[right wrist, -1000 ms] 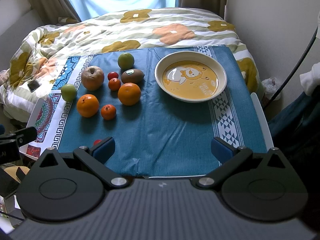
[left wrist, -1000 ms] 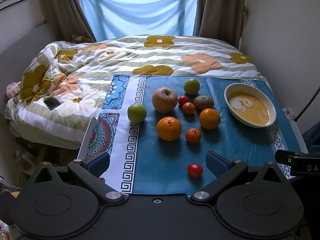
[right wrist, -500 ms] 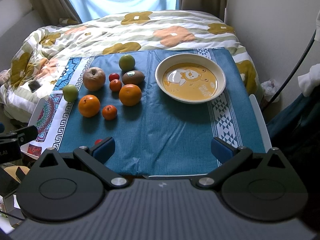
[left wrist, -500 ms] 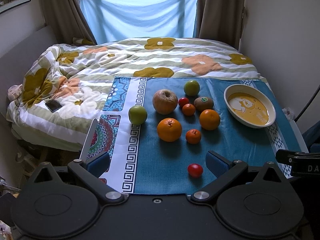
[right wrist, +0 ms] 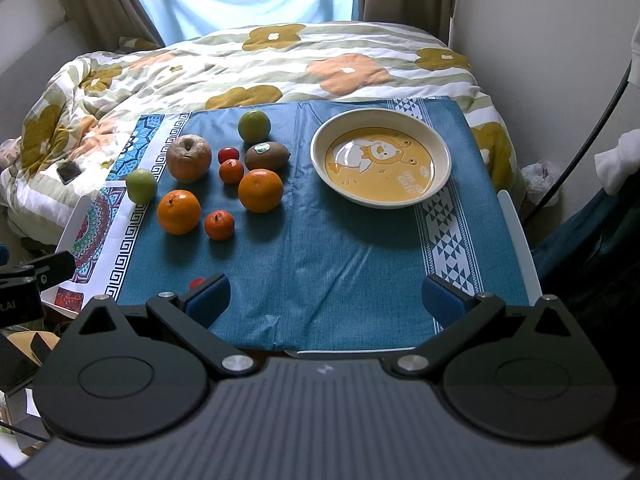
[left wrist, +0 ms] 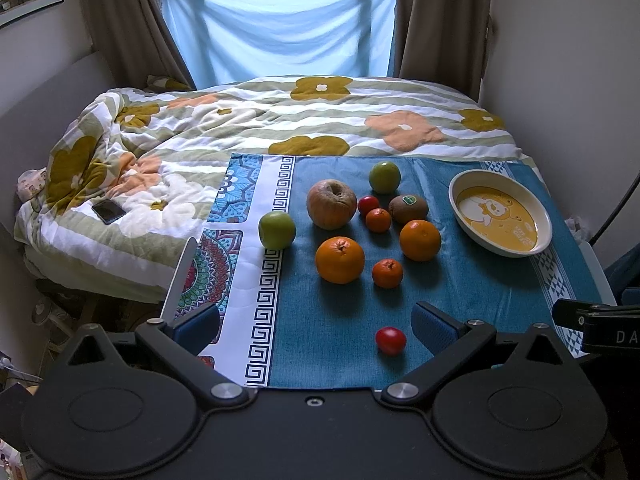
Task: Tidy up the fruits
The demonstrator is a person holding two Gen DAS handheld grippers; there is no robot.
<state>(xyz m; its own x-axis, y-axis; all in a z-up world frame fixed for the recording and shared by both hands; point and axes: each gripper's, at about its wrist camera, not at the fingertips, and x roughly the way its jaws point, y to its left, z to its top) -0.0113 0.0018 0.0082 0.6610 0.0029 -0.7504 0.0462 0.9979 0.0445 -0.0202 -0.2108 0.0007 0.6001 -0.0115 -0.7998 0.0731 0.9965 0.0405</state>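
Observation:
Fruits lie on a blue cloth: a brownish apple (left wrist: 331,204), two green apples (left wrist: 277,230) (left wrist: 384,177), two oranges (left wrist: 340,260) (left wrist: 420,240), a kiwi (left wrist: 408,209), small tangerines (left wrist: 387,273) and a red tomato (left wrist: 390,340) near the front. A cream bowl (left wrist: 464,216) with a yellow cartoon inside stands empty at the right; it also shows in the right wrist view (right wrist: 320,156). My left gripper (left wrist: 316,326) is open above the cloth's front edge, the tomato just inside its right finger. My right gripper (right wrist: 326,298) is open and empty at the front edge.
The table stands against a bed with a flowered quilt (left wrist: 280,120). A phone (left wrist: 108,211) lies on the quilt at the left. A wall is at the right, curtains (left wrist: 280,28) at the back. The other gripper's body shows at the left edge of the right wrist view (right wrist: 32,276).
Both views have tilted slightly upward, so the scene sits a little lower in frame. The fruits and bowl have not moved. Both grippers stay open.

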